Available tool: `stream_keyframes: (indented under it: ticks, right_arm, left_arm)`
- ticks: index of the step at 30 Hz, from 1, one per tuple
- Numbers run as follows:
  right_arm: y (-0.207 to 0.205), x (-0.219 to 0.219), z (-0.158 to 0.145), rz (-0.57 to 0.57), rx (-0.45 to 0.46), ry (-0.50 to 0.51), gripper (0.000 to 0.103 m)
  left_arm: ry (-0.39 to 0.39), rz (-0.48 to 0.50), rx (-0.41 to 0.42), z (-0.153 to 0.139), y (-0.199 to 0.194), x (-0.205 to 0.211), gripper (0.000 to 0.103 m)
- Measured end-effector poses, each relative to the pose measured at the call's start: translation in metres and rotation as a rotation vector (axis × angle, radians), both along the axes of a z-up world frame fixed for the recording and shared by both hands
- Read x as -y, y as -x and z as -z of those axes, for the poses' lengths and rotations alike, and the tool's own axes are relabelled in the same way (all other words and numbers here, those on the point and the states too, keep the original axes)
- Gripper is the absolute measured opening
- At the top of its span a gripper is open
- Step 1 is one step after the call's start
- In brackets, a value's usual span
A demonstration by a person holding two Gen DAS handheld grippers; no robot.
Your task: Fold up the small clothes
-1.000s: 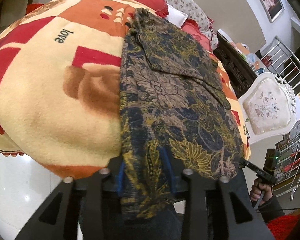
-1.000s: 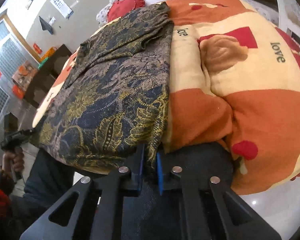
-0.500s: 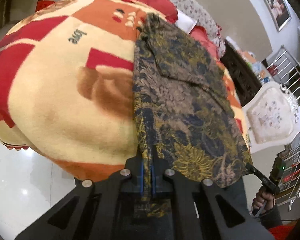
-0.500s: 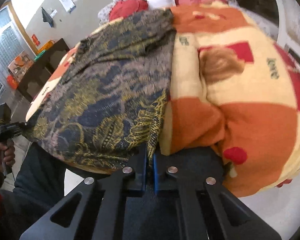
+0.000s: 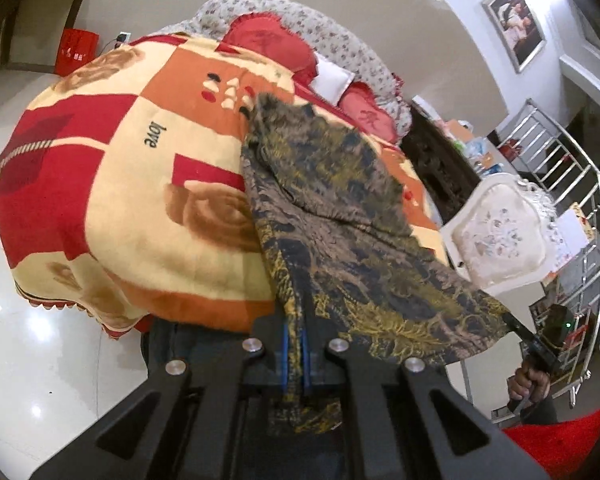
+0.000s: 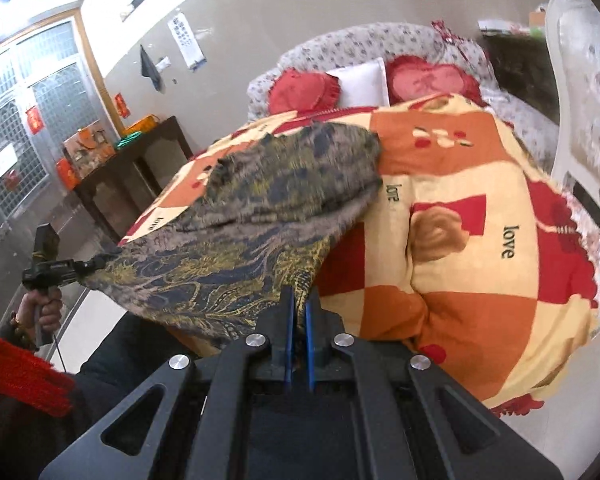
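Garment: we see a dark patterned garment (image 5: pixel 340 216), navy and brown with yellow leaf and flower print, lying lengthwise on the bed with its near hem lifted off the blanket and stretched between our two tongs.
Left tongs: our left tongs (image 5: pixel 294 354) are pressed together on the near left corner of the hem; a strip of cloth runs between the blue pads and hangs out below them.
Right tongs: our right tongs (image 6: pixel 298 344) are likewise clamped on the other near corner, with fabric caught between the blue pads.
Left tongs seen from the right: in the right wrist view the left tongs (image 6: pixel 96 266) appear at the far left, pinching a pointed corner of the cloth, with the left hand (image 6: pixel 40 310) wrapped round the handle.
Right tongs seen from the left: in the left wrist view the right tongs (image 5: pixel 514 326) bite the stretched corner at the right edge, with the right hand (image 5: pixel 528 380) below on the grip.
Far end of garment: it rests bunched on the blanket, near the pillows.
Blanket: we note a fleece blanket (image 5: pixel 120 208) in red, orange and cream squares with roses and the word "love", covering the bed.
Pillows: red heart-shaped cushions (image 6: pixel 300 90) and a white pillow (image 6: pixel 360 82) sit at the headboard.
Floor: glossy white tiles (image 5: pixel 28 360) lie beside the bed.
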State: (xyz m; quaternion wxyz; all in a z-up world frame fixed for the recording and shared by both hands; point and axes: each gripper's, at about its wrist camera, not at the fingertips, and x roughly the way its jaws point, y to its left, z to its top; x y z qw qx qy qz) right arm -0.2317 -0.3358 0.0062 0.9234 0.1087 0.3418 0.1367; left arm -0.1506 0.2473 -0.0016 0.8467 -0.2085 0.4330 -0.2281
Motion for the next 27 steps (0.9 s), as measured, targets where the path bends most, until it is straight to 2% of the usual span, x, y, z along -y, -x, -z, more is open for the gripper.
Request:
stream_keyframes:
  ticks: [7, 10, 13, 19, 27]
  right_arm:
    - [0.018, 0.001, -0.035, -0.027, 0.062, 0.058, 0.006]
    - [0.012, 0.003, -0.043, -0.027, 0.079, 0.075, 0.006]
    - [-0.001, 0.006, -0.039, -0.022, 0.076, 0.081, 0.006]
    - [-0.053, 0.012, -0.018, 0.031, 0.061, 0.068, 0.006]
    - [-0.161, 0.021, -0.024, 0.081, 0.119, 0.103, 0.006]
  left_arm:
    - [0.034, 0.026, 0.073, -0.042, 0.021, 0.000, 0.004]
    - [0.040, 0.027, 0.092, -0.048, 0.013, 0.002, 0.004]
    - [0.052, -0.006, 0.068, -0.041, -0.006, 0.005, 0.005]
    - [0.064, -0.153, -0.014, -0.013, -0.069, 0.017, 0.005]
    - [-0.008, -0.204, 0.072, -0.021, -0.176, 0.042, 0.005]
